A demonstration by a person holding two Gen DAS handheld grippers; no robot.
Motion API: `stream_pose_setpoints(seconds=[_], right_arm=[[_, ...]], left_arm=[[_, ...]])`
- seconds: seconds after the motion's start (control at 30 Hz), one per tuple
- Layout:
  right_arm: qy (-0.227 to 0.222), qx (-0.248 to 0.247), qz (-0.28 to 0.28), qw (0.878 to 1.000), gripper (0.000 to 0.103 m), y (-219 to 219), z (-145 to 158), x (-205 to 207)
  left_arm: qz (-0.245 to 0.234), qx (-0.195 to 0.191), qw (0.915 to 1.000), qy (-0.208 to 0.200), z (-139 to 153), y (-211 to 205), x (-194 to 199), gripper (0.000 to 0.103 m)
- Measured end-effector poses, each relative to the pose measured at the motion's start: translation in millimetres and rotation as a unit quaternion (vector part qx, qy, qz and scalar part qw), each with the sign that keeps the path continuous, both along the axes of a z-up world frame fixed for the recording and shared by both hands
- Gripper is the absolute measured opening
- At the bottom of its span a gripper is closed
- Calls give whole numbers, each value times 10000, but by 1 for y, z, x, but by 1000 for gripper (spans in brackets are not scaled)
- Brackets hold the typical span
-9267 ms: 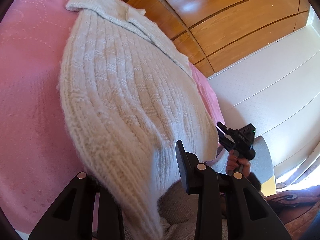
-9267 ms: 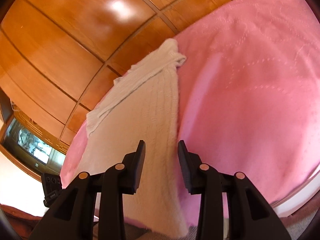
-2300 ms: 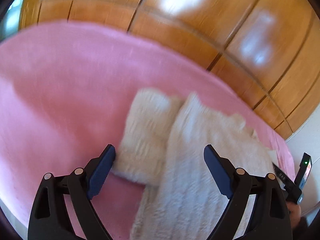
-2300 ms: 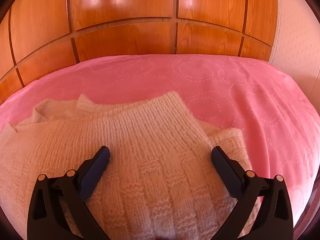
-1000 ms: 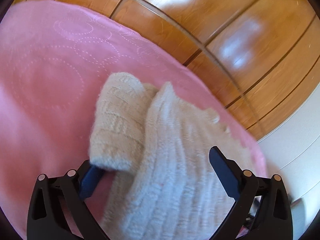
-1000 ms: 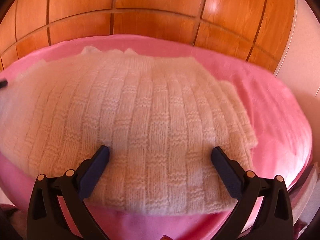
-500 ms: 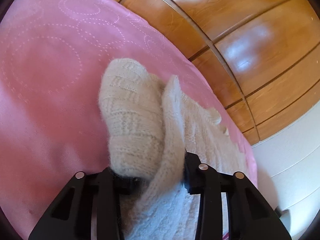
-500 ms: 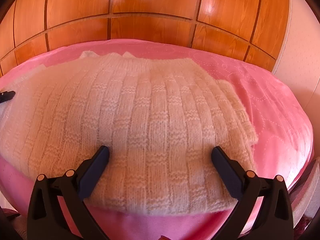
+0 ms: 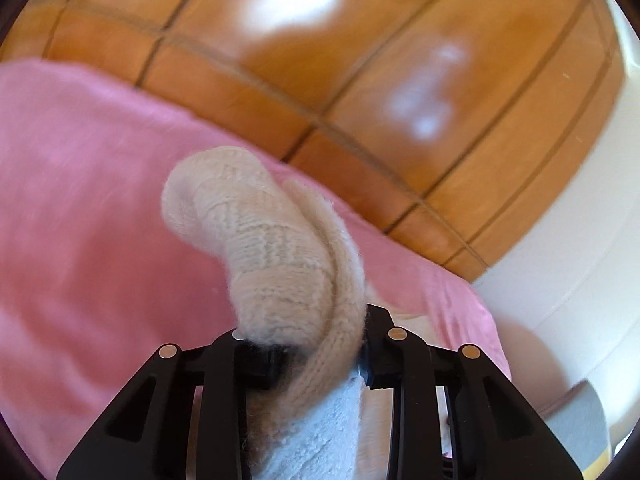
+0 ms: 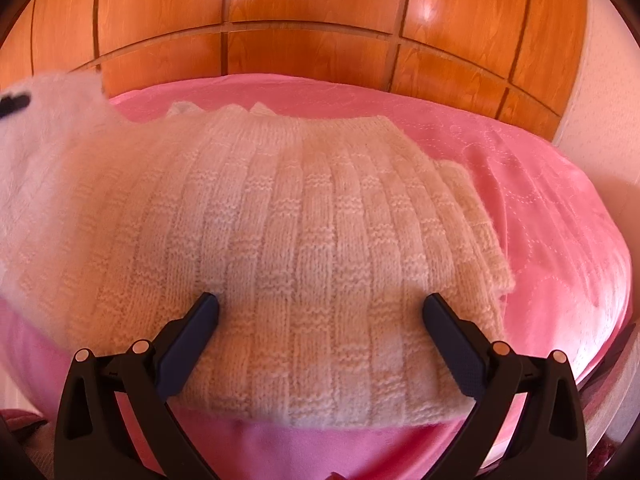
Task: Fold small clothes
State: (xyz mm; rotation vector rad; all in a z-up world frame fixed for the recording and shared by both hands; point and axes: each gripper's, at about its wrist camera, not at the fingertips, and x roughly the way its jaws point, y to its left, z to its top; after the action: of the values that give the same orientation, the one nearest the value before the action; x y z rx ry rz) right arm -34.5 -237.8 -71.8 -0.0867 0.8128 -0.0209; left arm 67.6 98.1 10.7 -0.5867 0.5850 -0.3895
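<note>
While the left gripper [image 9: 320, 354] pinches the sweater [image 10: 304, 248] on the pink bedspread [image 10: 540, 208], the right gripper [image 10: 320, 320] gapes; wooden panels [image 10: 312, 12] behind

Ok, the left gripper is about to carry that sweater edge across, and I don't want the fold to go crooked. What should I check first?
1. Left gripper shut on the sweater: ok.
2. Grip takes only the layer meant to fold: cannot tell, the knit bunches between the jaws.
3. Right gripper open, gripping nothing: ok.
4. Sweater body flat on the pink bedspread: ok.
5. Right sleeve folded in: cannot tell.
</note>
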Motion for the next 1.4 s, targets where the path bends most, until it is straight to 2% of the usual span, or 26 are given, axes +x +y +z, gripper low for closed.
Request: stream_pose_setpoints(seconds=[0.07,0.17,0.4,0.53,0.63,0.83,0.9,0.97,1.0,1.07,1.13,1.17,1.2,1.3,1.33,1.4], right_arm=[[-101,140,-100,9998,101,-11,10,-2],[-259,87,-491,9984,101,-30,23,-5],[-8,79,-1449,9894,101,-84,16,-10],[104,530,-1536,9867,101,-102,10,-14],[140,644,-1520,9862,101,-104,10,-15],[205,976,-1534,9831,101,-118,7,-16],[241,1122,-1545,9813,101,-122,4,-16],[265,1260,-1539,9797,101,-125,2,-16],[267,1295,-1529,9794,101,-126,2,-16],[264,1328,-1496,9794,101,-127,1,-17],[266,1336,-1485,9795,101,-127,0,-16],[265,1335,-1485,9795,101,-126,0,-16],[264,1333,-1487,9795,101,-126,-1,-16],[273,1311,-1474,9800,101,-127,-1,-15],[280,1304,-1459,9803,101,-127,0,-15],[244,1281,-1490,9802,101,-128,7,-17]], left_arm=[[-197,67,9996,-206,15,-15,1,27],[-529,216,9973,-467,33,-40,3,25],[-1311,562,9866,-795,46,-109,3,18],[-1662,672,9817,-642,35,-146,9,14],[-1848,739,9787,-505,27,-175,15,13],[-2211,1039,9684,-504,14,-221,16,10],[-2340,1339,9622,-381,3,-243,19,10],[-2543,1705,9519,-116,-13,-263,20,11],[-2600,1830,9481,-38,-20,-267,18,16],[-2821,1895,9405,29,-29,-271,10,35],[-3019,1641,9390,-165,-24,-266,-4,76],[-3086,1498,9387,-345,-19,-262,-13,83],[-3126,1417,9379,-506,-14,-258,-19,88],[-3030,1483,9347,-1115,3,-244,-38,88],[-2831,1563,9375,-1286,8,-235,-40,88],[-2303,1574,9493,-1449,14,-216,-39,88]])
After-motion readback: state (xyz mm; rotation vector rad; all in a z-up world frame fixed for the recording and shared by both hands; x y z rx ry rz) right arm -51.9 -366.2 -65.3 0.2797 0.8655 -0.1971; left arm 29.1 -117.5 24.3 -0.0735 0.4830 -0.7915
